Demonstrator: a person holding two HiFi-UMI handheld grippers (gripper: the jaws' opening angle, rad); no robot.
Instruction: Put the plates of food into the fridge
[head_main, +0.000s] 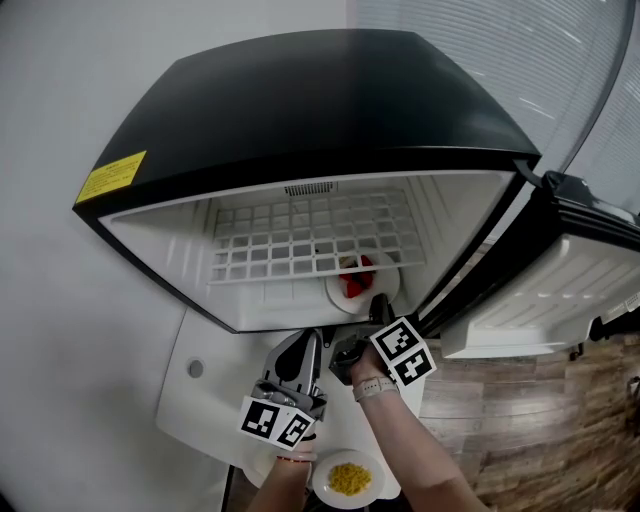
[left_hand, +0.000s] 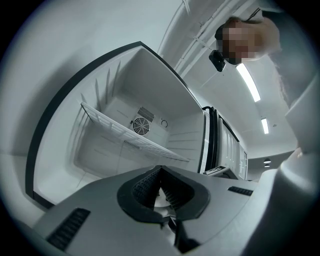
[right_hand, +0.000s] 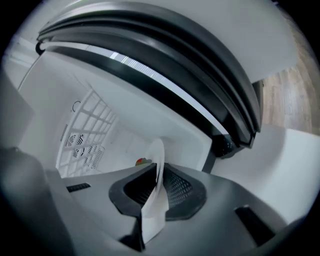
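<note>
**Right claw carries a plate of red food in under the fridge shelf**

The right gripper (head_main: 378, 303) is clamped on the near rim of the white plate (head_main: 337, 295). The plate reaches ahead of it into the fridge (head_main: 300, 100), below the wire shelf (head_main: 300, 240). The left gripper (head_main: 309, 338), jaws together and empty, sits just to its left. The plate of yellow food (head_main: 323, 480) lies behind both, outside. Pinched by one edge, the plate may tilt and spill its food, or strike the shelf above if raised.

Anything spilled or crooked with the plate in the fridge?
Nothing stands out. The red-food plate looks level under the wire shelf, held at its rim by the right hand-held gripper; no spilled food is visible.
</note>
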